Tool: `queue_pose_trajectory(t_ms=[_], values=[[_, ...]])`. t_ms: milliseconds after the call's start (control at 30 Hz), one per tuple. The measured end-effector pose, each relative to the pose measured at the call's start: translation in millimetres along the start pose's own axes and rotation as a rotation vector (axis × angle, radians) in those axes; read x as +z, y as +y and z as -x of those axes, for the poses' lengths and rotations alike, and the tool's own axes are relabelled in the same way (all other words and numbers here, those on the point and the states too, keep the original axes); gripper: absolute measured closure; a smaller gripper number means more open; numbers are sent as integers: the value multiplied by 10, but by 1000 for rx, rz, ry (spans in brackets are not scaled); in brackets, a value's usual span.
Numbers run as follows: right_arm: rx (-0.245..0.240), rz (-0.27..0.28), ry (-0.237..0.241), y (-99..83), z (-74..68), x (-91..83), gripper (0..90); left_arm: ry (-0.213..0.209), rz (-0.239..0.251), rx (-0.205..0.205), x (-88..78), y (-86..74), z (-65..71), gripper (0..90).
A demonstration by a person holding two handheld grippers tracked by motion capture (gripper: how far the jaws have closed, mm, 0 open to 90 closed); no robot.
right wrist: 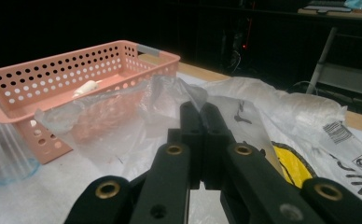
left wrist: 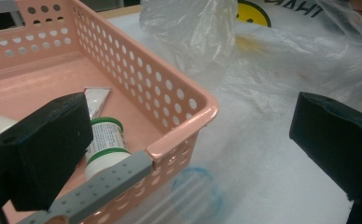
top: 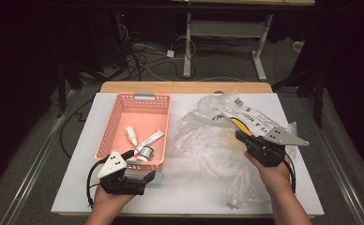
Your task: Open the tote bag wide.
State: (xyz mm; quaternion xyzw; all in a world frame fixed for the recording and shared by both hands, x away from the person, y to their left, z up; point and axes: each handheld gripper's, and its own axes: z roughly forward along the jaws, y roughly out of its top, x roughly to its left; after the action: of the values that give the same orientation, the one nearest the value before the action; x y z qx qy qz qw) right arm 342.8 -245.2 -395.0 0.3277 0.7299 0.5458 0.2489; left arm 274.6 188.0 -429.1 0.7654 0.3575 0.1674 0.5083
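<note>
High view: the left gripper (top: 145, 177) sits at 7 o'clock on the white table (top: 77, 187), just below the near wall of the pink basket (top: 119, 112). Its jaws are mostly masked by its own grey plate and body. Inside the basket lie a small white bottle (top: 132, 135), a tube (top: 152, 138) and a green-rimmed jar (top: 146, 153), all small and hard to read. At 4 o'clock the right gripper (top: 240, 136) rests on the crumpled clear plastic bag (top: 208, 140), whose lower tail trails off toward 5 o'clock; the jaw tips merge with the bag's folds.

Left gripper view: the jaws stand wide apart with nothing between the pads, one at 8 o'clock in front of the basket's contents, the other at 4 o'clock, cut by the frame. The jar (left wrist: 105, 142) is half hidden behind the near jaw, the tube (left wrist: 96, 99) partly too. A faint blue ring (left wrist: 198, 189) on the table is blurred beyond telling.

Right gripper view: the jaws are pressed together, pinching a fold of the bag (right wrist: 170, 95) at 12 o'clock. The film veils the basket's (right wrist: 76, 65) side, and the bag's printing at 4 o'clock is cut off.
</note>
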Motion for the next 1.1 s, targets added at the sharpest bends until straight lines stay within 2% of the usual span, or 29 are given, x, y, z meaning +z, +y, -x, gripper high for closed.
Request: queue_pose_trajectory(t_ms=[167, 367, 433, 733, 933, 1100], values=[[1, 21, -6, 46, 10, -29, 900, 12, -3, -3, -36, 9, -54, 0], [-2, 25, -5, 54, 20, -33, 900, 58, 10, -27, -130, 6, -187, 0], [-2, 24, -4, 54, 19, -33, 900, 87, 13, -38, -178, -2, -269, 0], [-1, 24, -5, 55, 21, -30, 900, 150, 16, -85, -302, -45, -493, 0], [3, 28, -8, 53, 33, -38, 900, 171, 15, -101, -343, -65, -567, 0], [0, 29, -9, 53, 38, -41, 900, 164, 10, -111, -337, -70, -581, 2]])
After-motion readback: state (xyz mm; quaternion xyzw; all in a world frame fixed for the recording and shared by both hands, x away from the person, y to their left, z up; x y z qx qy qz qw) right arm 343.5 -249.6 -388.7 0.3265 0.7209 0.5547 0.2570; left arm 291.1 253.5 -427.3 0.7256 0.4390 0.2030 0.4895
